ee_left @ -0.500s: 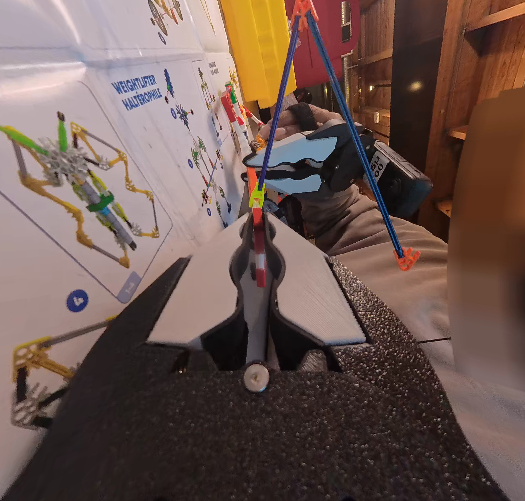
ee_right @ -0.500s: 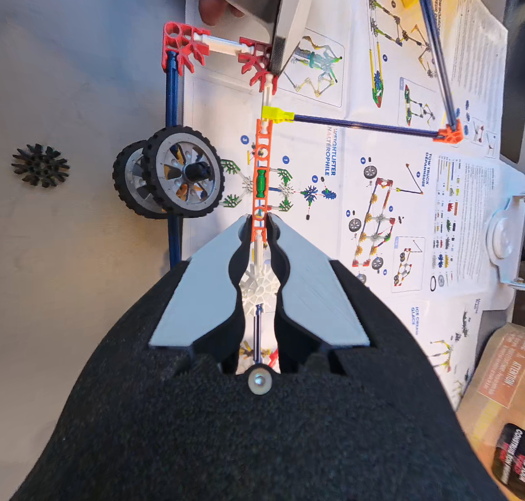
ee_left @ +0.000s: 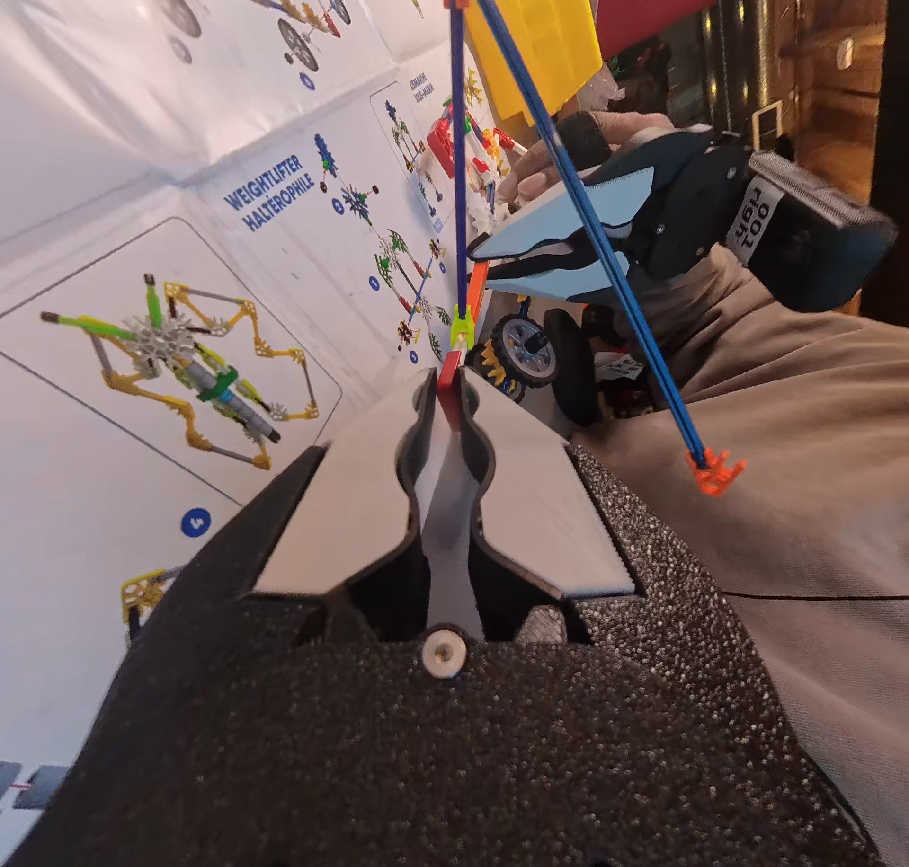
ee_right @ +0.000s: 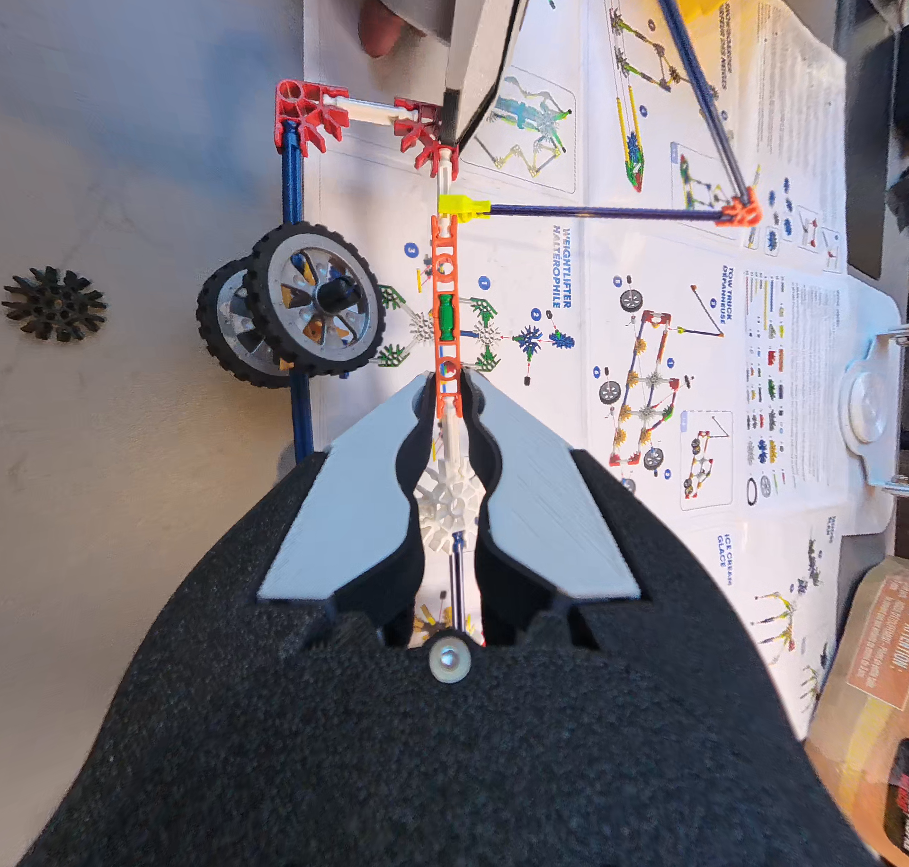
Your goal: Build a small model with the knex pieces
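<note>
Left hand-held gripper is pinching a red connector at the end of a toy frame, jaws closed tight on it. Right hand-held gripper is clamping the orange bar of the same frame, jaws nearly shut around it, a white snowflake piece sitting in the gap behind the tips. The frame is lying over the instruction sheet. Wheels are sitting at 9 o'clock of the orange bar on a blue rod. A yellow clip is joining a long blue rod running toward 3 o'clock to an orange connector. A black gear piece is lying apart on the bare surface at far 9 o'clock. A yellow bin is showing at 12 o'clock in the left view.
</note>
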`<state>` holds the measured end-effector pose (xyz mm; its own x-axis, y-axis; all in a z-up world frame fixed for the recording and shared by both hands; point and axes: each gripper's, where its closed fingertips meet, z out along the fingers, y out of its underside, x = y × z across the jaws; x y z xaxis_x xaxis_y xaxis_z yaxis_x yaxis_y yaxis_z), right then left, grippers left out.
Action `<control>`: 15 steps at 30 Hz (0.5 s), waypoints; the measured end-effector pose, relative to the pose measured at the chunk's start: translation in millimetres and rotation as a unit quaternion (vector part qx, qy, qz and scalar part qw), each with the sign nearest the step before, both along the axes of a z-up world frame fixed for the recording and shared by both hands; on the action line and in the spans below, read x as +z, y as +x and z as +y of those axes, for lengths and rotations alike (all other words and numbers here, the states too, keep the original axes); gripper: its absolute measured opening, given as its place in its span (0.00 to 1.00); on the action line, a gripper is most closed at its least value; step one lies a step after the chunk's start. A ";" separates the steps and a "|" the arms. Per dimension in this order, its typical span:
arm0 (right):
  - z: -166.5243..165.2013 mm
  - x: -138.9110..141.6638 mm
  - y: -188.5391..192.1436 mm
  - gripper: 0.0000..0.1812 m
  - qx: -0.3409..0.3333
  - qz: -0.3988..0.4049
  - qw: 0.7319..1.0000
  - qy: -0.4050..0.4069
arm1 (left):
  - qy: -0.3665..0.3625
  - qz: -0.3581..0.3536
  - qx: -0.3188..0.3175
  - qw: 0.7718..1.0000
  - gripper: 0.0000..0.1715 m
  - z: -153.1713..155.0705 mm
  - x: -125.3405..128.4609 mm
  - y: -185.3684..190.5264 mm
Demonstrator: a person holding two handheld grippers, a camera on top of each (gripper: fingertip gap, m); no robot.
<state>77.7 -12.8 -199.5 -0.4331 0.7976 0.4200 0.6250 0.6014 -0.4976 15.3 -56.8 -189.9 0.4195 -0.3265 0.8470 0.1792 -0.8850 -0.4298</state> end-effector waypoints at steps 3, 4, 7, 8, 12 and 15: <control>1.1 0.1 -1.1 0.04 0.005 0.015 1.000 0.022 | -0.057 -0.046 -0.002 0.997 0.03 -0.8 -0.9 0.4; 1.1 -0.4 -1.1 0.04 0.006 0.018 0.999 0.027 | -0.073 -0.056 -0.005 0.996 0.03 -1.8 -1.7 0.8; 0.6 -4.2 -0.9 0.04 0.005 0.021 0.999 0.028 | -0.106 -0.061 -0.004 0.993 0.03 -1.0 -5.5 0.4; 0.8 -4.7 -0.8 0.04 0.004 0.021 0.999 0.027 | -0.112 -0.061 -0.005 0.992 0.03 -0.9 -6.0 0.4; 2.6 -3.7 -1.8 0.04 -0.003 0.024 0.999 0.023 | -0.105 -0.049 -0.003 0.993 0.03 1.7 -4.4 -1.4; 2.7 -4.2 -1.7 0.04 -0.008 0.019 1.000 0.011 | -0.076 -0.020 -0.008 0.997 0.08 2.1 -5.9 -3.4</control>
